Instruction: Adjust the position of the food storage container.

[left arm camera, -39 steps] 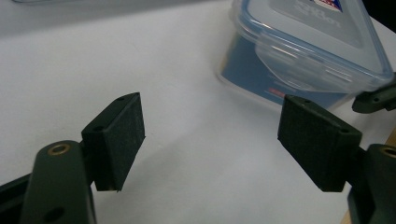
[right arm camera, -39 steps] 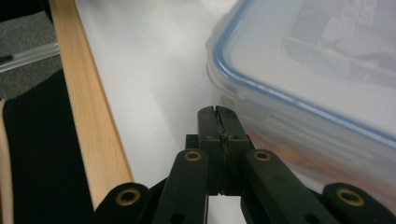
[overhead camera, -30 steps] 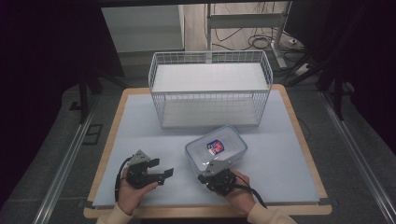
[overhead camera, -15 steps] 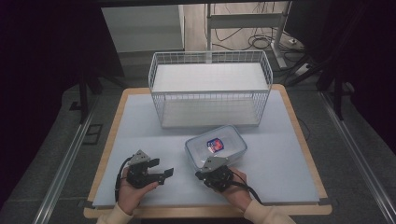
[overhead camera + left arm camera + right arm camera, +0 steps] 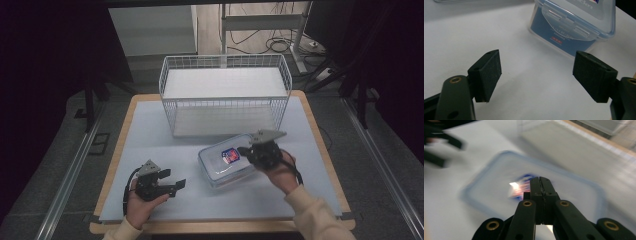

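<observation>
A clear plastic box (image 5: pixel 220 162) with a blue-rimmed clip lid and a red-and-blue sticker lies on the light blue mat, in front of the wire basket. My right gripper (image 5: pixel 241 150) hovers over the box's right part, pointing left; its jaws are shut with nothing between them. In the blurred right gripper view the shut gripper (image 5: pixel 540 180) sits above the lid (image 5: pixel 489 180). My left gripper (image 5: pixel 174 179) rests low at the front left, open and apart from the box. In the left gripper view the gripper (image 5: pixel 536 70) stands wide with the box (image 5: pixel 574 22) beyond it.
A white wire basket (image 5: pixel 225 98) stands at the back middle of the mat (image 5: pixel 150 130). The wooden table edge (image 5: pixel 117 145) frames the mat. Beyond the table are dark floor, table legs and cables.
My right gripper has risen and moved away from the front edge, from the box's near side to above its right part. The left gripper and the box have stayed put.
</observation>
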